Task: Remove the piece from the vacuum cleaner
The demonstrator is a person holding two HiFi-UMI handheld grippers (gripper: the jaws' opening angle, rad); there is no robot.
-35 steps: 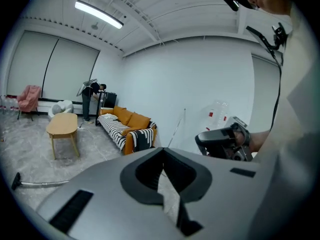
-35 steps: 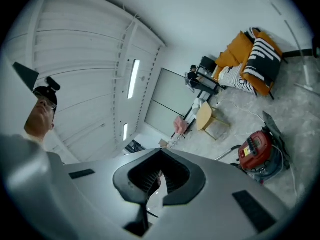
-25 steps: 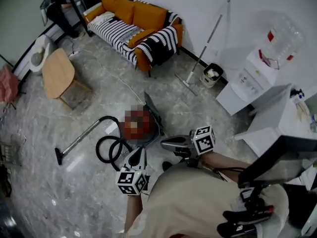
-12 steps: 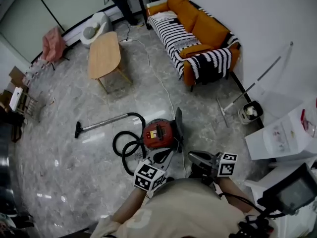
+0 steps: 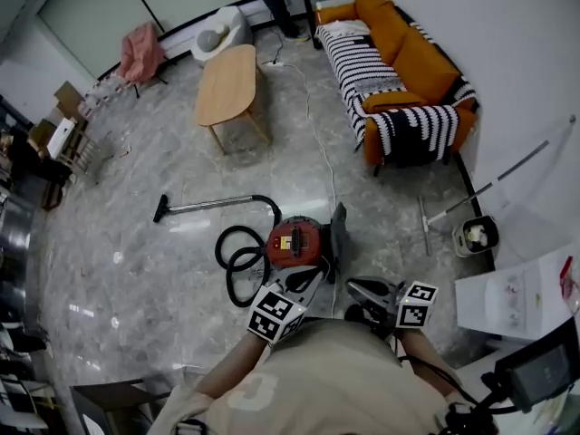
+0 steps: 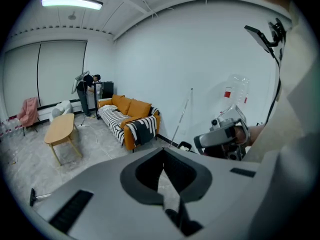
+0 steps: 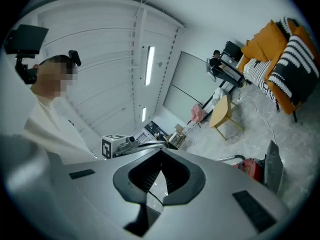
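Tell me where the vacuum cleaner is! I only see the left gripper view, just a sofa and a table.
Observer: The head view shows the red vacuum cleaner lying on the floor, just beyond the left gripper.
Operator: Is anything sticking up on it?
Observer: Yes. A dark flap stands upright at its right side in that view.
Operator: Is my other gripper holding something?
Observer: No. The right gripper view shows the right gripper shut, with nothing between its jaws.
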